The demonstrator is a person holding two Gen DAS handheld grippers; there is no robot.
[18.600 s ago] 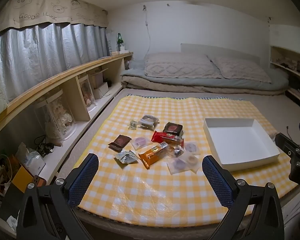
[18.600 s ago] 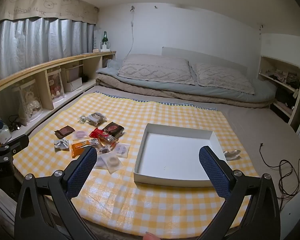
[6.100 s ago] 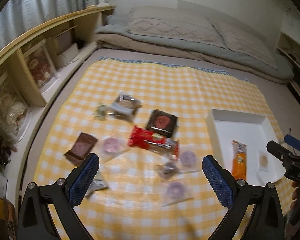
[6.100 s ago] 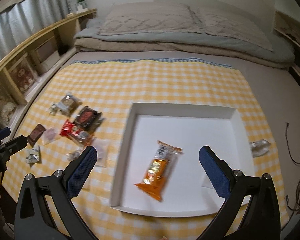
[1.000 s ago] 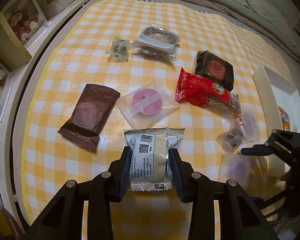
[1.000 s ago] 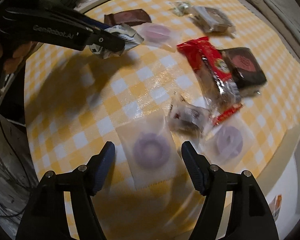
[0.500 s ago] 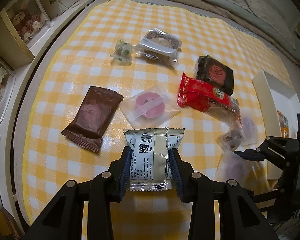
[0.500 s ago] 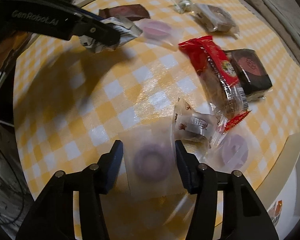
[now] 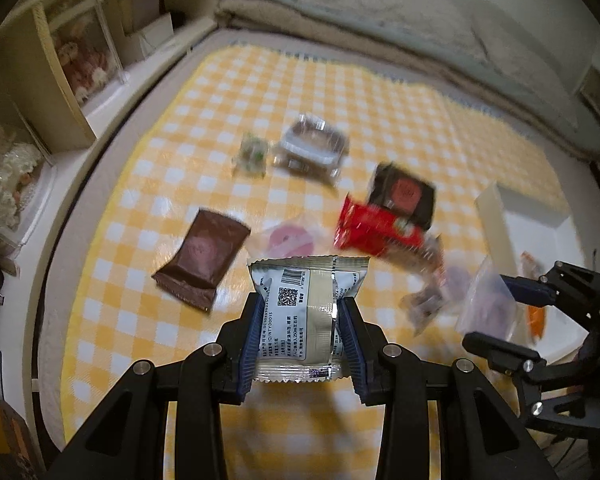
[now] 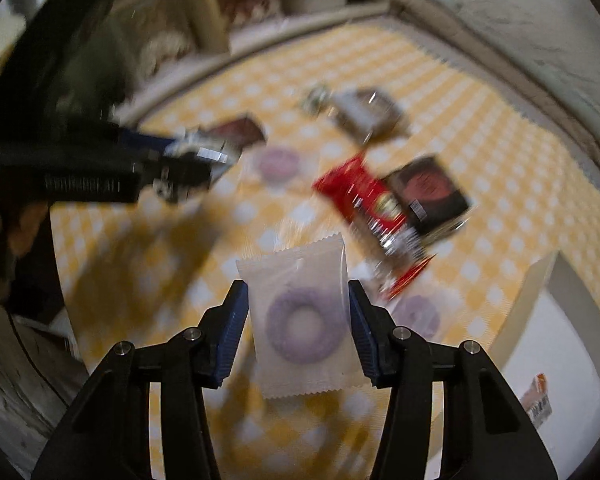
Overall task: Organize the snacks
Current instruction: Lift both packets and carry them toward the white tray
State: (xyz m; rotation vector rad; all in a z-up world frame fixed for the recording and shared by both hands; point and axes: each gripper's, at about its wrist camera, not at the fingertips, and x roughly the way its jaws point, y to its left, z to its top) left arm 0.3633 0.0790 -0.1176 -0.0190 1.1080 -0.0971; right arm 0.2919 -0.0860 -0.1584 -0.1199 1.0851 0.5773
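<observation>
Between left tool (image 9: 302, 330) pads, silver pkt (image 9: 304, 316) gripped, right tool (image 10: 298, 330) clamping donut pkt (image 10: 302, 320)

silver packet (image 9: 306, 312): barcode, QR code (small print unreadable) | left gripper (image 10: 204, 168): lettering blurred

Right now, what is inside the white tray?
An orange snack bar lies inside the white tray, partly hidden by the right gripper and its purple-ring packet. The rest of the tray floor is cut off or covered.
</observation>
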